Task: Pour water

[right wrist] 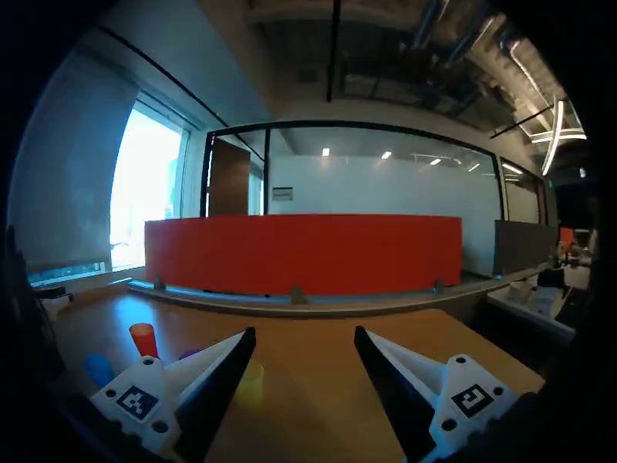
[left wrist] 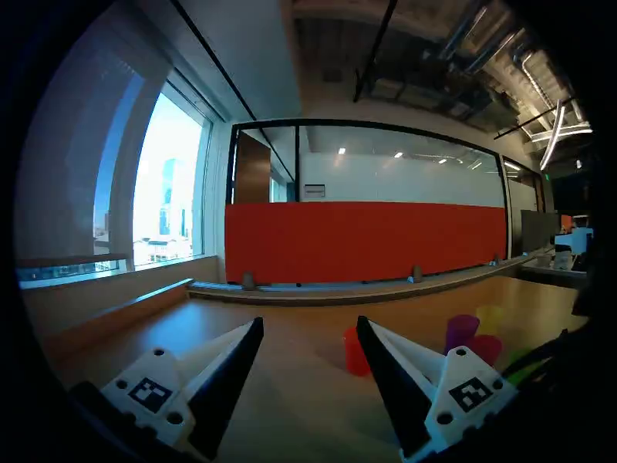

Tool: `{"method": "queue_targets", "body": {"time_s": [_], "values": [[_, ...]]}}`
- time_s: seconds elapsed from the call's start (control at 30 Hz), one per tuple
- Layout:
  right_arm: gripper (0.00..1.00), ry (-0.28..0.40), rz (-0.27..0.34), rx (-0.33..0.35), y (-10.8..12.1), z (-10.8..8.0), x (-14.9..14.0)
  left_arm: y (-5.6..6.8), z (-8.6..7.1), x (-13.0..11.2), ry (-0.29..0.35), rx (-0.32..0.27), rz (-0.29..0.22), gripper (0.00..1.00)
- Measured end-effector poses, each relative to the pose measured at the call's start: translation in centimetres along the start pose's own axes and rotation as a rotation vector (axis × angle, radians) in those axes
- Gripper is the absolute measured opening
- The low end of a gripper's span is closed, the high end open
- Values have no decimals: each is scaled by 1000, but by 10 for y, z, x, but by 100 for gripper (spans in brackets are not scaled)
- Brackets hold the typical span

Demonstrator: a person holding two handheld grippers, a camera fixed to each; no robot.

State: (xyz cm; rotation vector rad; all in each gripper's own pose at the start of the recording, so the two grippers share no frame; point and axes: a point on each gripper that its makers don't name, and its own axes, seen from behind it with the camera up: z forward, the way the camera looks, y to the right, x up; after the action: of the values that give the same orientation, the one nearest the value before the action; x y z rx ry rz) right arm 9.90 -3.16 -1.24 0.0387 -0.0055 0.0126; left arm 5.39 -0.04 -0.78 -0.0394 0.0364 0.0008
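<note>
Gaping apart over the table [left wrist: 308, 417], left tool [left wrist: 308, 320] and right tool [right wrist: 305, 330] carry square black-and-white markers [left wrist: 150, 392].

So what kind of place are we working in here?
Likely an open-plan office: wooden desk with a red divider, a glass partition behind it, and exposed ceiling pipes.

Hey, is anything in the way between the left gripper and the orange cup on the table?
Nothing visible. The orange cup stands just ahead of the left gripper, beside its open fingers, with only table between.
</note>
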Motion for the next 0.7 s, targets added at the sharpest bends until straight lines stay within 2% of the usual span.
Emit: {"method": "queue_targets", "body": {"time_s": [0.3,0.7], "values": [[99,-7,-4,-9,4,0,1,1,1,-17,-9,10,15,89],[99,-5,-4,-19,5,0,1,5,2,-30,-11,7,2,89]]}}
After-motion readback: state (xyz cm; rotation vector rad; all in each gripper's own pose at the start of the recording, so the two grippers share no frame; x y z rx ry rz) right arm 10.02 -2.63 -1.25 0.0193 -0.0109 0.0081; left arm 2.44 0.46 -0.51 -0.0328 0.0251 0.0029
